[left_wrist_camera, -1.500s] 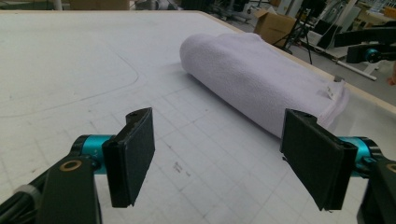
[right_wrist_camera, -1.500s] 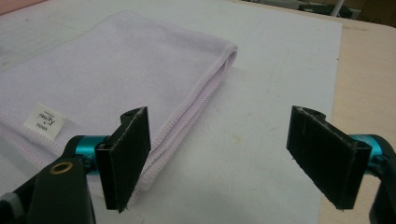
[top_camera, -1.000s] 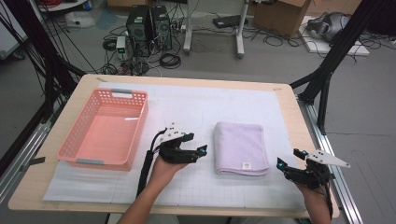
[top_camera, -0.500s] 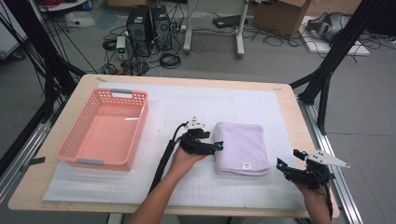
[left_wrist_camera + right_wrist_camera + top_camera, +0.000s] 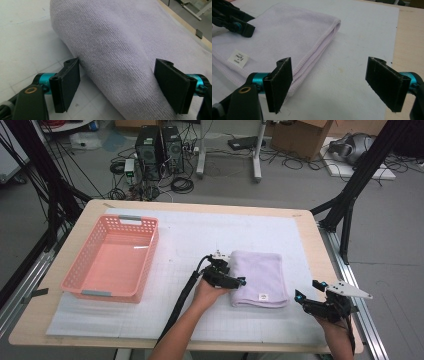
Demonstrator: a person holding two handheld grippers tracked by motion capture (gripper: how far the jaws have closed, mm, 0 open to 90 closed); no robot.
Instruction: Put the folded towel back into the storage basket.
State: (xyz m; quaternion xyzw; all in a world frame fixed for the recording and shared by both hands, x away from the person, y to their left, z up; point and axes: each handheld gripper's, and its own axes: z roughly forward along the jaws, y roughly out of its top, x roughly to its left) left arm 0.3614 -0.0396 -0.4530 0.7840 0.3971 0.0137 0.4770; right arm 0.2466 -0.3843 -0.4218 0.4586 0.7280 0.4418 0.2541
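A folded lilac towel (image 5: 260,277) lies on the white mat right of centre, with a small white label (image 5: 263,296) near its front edge. My left gripper (image 5: 236,282) is open at the towel's left folded edge; in the left gripper view that rounded fold (image 5: 120,50) bulges between the two wide-apart jaws. My right gripper (image 5: 299,296) is open, low over the mat just right of the towel's front right corner. In the right gripper view the towel's hemmed edge (image 5: 317,51) runs past the left jaw, with bare mat between the jaws.
A pink plastic basket (image 5: 114,259) stands on the left of the mat, with nothing in it. The wooden table edge (image 5: 320,250) runs close on the right. Black frame legs, cables and computers stand on the floor beyond the table.
My left gripper has travelled right across the mat and reached the towel's left edge, its jaws now around the fold. The right gripper has stayed put.
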